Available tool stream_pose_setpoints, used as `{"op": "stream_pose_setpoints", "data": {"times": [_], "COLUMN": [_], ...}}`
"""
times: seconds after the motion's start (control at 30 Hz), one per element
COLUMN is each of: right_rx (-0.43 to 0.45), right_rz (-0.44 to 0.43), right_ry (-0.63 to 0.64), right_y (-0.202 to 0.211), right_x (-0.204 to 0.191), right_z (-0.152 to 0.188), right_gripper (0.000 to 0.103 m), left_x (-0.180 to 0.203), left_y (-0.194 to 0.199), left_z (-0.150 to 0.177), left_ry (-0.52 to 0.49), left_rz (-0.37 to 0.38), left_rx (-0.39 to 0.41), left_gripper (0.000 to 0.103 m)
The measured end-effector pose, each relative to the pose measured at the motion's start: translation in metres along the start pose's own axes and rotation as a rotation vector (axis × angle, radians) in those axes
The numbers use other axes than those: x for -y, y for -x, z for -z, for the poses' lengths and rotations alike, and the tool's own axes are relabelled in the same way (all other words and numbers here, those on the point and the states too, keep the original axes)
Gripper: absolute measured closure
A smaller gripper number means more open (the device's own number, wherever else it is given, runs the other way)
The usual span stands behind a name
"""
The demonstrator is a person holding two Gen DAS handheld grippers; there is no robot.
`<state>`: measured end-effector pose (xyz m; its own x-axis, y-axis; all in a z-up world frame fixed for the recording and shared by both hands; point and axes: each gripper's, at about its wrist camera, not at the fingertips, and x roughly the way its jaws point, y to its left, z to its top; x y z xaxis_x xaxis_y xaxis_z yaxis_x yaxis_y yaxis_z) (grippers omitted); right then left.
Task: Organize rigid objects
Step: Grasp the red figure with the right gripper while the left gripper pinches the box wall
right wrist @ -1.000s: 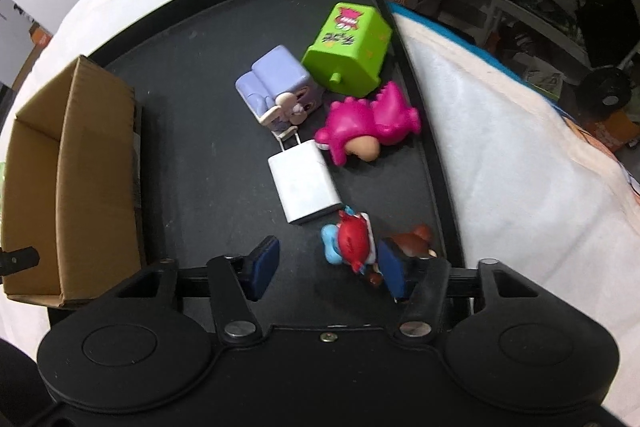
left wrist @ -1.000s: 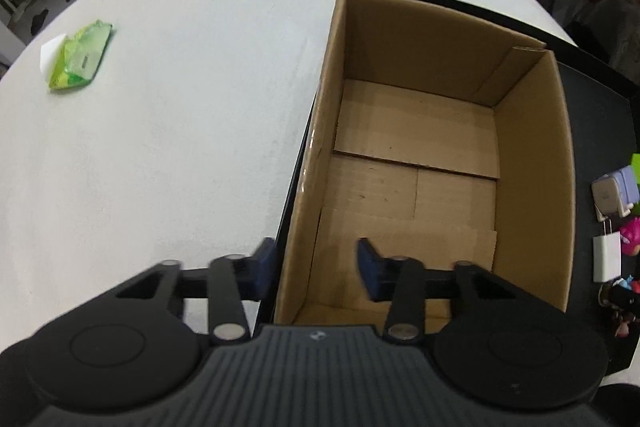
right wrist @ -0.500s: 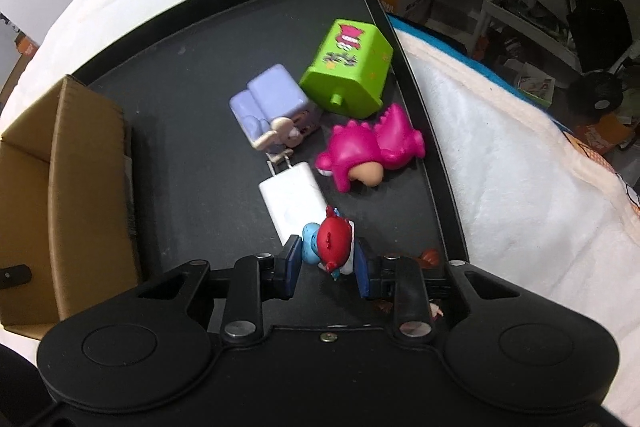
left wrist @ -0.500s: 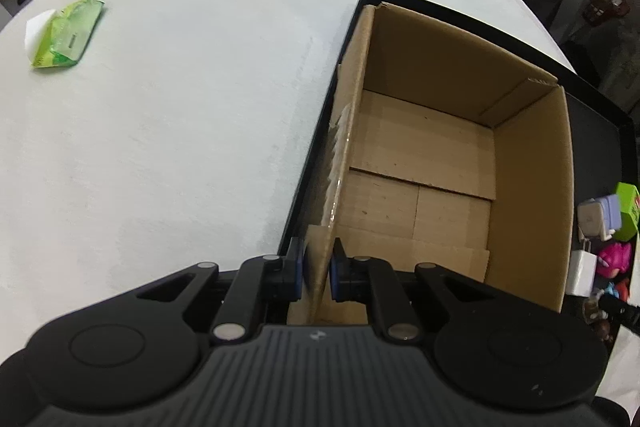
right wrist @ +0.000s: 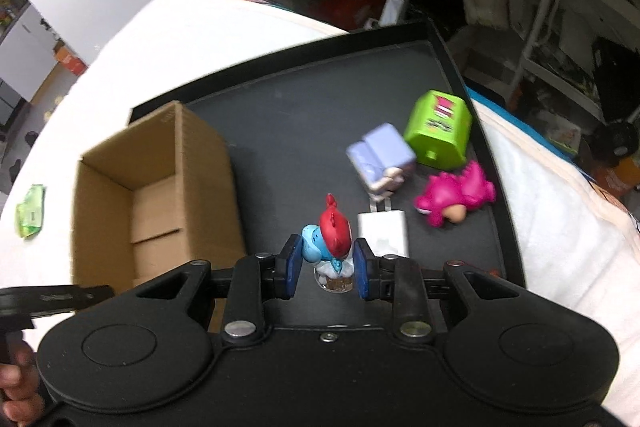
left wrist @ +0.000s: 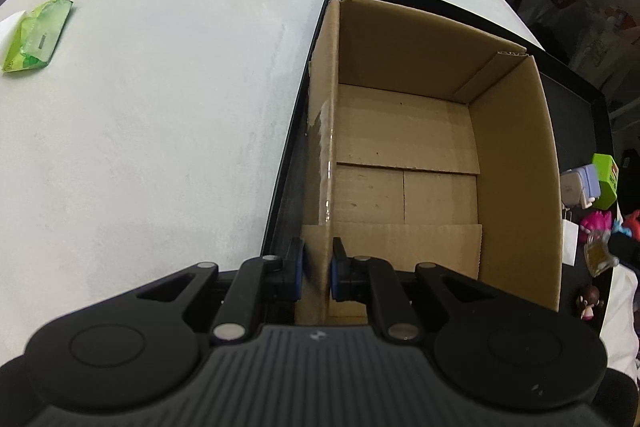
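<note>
box (left wrist: 516,163): looking like plain brown corrugated cardboard, matt, with a glossy strip of clear tape shining along one wall.
tray (right wrist: 304,107): showing as black, smooth, faintly glossy, probably plastic.
tablecloth (left wrist: 160,107): appearing as white cloth, matt, slightly fuzzy.
figurine (right wrist: 330,243): looking like painted plastic, glossy red and blue, standing on a clear shiny base.
charger (right wrist: 384,233): showing smooth white plastic, satin.
green cube (right wrist: 438,133): gleaming as glossy plastic.
pink toy (right wrist: 456,197): looking smooth, softly shiny plastic.
packet (left wrist: 36,35): glinting as crinkled green plastic film.
grippers (left wrist: 316,273): showing matt black plastic with blue pads and small bright metal pins.
</note>
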<state>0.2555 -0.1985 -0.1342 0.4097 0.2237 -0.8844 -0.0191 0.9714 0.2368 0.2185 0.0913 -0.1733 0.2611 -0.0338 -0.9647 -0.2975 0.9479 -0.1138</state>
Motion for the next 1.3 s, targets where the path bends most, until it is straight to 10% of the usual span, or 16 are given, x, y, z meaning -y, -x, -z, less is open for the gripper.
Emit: {"op": "stream_pose_setpoints", "data": {"times": [1.3], "right_rx": [0.057], "right_rz": [-0.062], "right_ry": [0.137], "right_y": [0.005], "right_x": [-0.152], "right_z": [-0.01], "right_gripper": [0.076], "left_x": [-0.021], "left_y": [-0.003], "left_z": [-0.006], "left_ry": [-0.079], "left_rz": [0.088], "left_rx": [0.023], "left_gripper": [0.09]}}
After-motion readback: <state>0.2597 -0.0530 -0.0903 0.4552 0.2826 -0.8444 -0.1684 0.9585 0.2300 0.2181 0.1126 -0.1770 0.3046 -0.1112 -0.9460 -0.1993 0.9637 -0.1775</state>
